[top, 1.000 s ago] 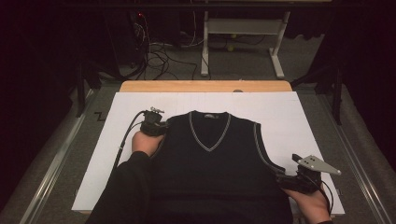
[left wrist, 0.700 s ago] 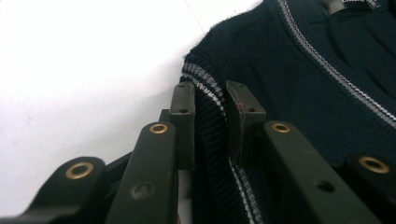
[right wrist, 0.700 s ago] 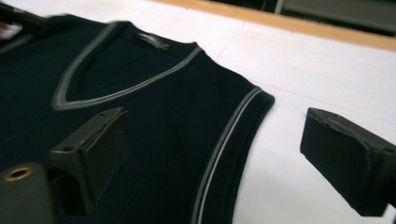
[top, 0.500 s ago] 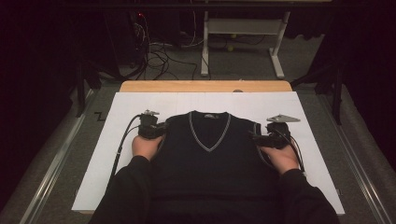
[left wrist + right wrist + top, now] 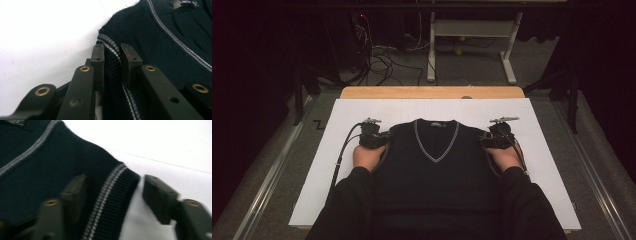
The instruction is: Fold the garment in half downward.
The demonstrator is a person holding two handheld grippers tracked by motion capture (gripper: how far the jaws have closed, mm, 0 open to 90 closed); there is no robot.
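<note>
The dark vest point(image 5: 434, 165) is laid flat mid-worktop point(image 5: 337, 165), its 10 o'clock shoulder trim pinched by the left claw point(image 5: 112, 53) while the right claw point(image 5: 113, 195), just been closing, is straddled half-wide round the 2 o'clock shoulder, probably so both get lifted evenly.

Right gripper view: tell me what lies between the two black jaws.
The dark knit vest's ribbed, grey-striped armhole edge, with bare white table beside it.
</note>
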